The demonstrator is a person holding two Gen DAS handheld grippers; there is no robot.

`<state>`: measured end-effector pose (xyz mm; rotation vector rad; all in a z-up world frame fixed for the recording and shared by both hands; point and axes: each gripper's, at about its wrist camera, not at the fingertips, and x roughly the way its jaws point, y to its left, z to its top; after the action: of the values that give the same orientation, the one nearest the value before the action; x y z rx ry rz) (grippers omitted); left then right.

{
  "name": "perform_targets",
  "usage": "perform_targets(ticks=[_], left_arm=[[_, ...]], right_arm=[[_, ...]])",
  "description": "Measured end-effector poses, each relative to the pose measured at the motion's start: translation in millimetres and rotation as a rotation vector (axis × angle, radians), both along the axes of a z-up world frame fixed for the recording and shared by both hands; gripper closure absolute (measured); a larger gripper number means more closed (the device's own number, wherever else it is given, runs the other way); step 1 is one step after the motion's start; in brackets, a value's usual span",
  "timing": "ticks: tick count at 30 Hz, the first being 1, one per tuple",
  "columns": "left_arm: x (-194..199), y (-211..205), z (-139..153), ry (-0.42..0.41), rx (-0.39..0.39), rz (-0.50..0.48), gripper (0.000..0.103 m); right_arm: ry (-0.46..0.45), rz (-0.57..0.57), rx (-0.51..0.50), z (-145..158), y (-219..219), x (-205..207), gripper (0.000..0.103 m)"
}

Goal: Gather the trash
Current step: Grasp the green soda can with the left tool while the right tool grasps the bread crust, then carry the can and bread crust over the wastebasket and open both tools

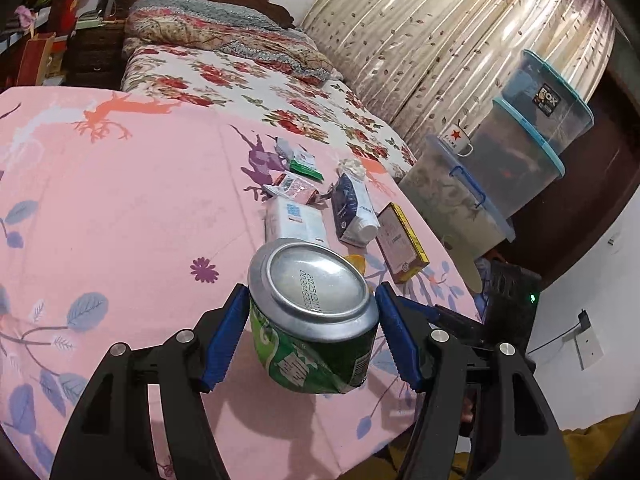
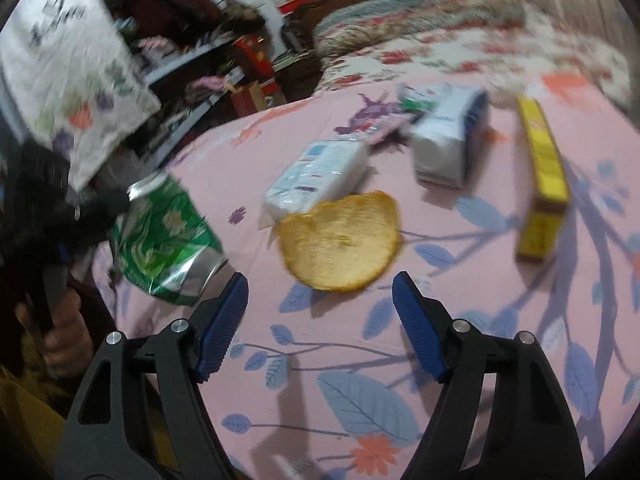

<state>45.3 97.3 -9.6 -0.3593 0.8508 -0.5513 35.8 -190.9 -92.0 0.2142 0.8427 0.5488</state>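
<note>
Above the pink bedsheet (image 1: pixel 120 208), the left gripper (image 1: pixel 312 320) jaws clamp a dented green can (image 1: pixel 316 320). Right gripper (image 2: pixel 320 312) jaws stand wide apart, empty, near a yellow crisp (image 2: pixel 340 240).

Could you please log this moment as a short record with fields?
surface: pink sheet
left gripper: jaws shut on dented green can, lifted off the sheet
right gripper: jaws open, nothing between them, aimed at orange peel
still on sheet: tissue pack, carton, yellow box, small wrappers
beside bed: stacked bins
</note>
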Motion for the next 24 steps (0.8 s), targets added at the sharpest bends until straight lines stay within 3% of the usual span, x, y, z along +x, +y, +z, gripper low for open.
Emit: perform_targets(ticks=[3, 4, 5, 6, 7, 8, 12, 19, 24], left_arm=[[2, 0, -1, 0.005, -0.016, -0.013, 0.042], [2, -2, -1, 0.004, -0.018, -0.02, 0.042], [2, -4, 0, 0.002, -0.017, -0.024, 0.042], [2, -5, 1, 0.0, -0.015, -0.028, 0.042], [1, -7, 1, -0.002, -0.014, -0.031, 0.042], [1, -9, 2, -0.002, -0.013, -0.034, 0.042], [2, -13, 5, 0.0, -0.014, -0.044, 0.042], [15, -40, 19, 0.001, -0.037, -0.115, 0.042], [27, -83, 40, -0.02, -0.03, -0.209, 0.042]], right_arm=[[-0.057, 0.025, -0.118, 4, 25, 0, 0.046], [-0.062, 0.035, -0.153, 3, 32, 3, 0.057], [-0.065, 0.041, -0.16, 2, 34, 7, 0.068], [-0.067, 0.042, -0.163, 0, 36, 9, 0.07], [-0.059, 0.034, -0.166, -3, 36, 13, 0.083], [-0.046, 0.029, -0.147, -5, 34, 15, 0.089], [-0.071, 0.024, -0.032, 10, 19, 4, 0.095], [0.04, -0.047, 0.366, 26, -56, 1, 0.095], [0.022, -0.123, 0.502, 38, -107, -3, 0.095]])
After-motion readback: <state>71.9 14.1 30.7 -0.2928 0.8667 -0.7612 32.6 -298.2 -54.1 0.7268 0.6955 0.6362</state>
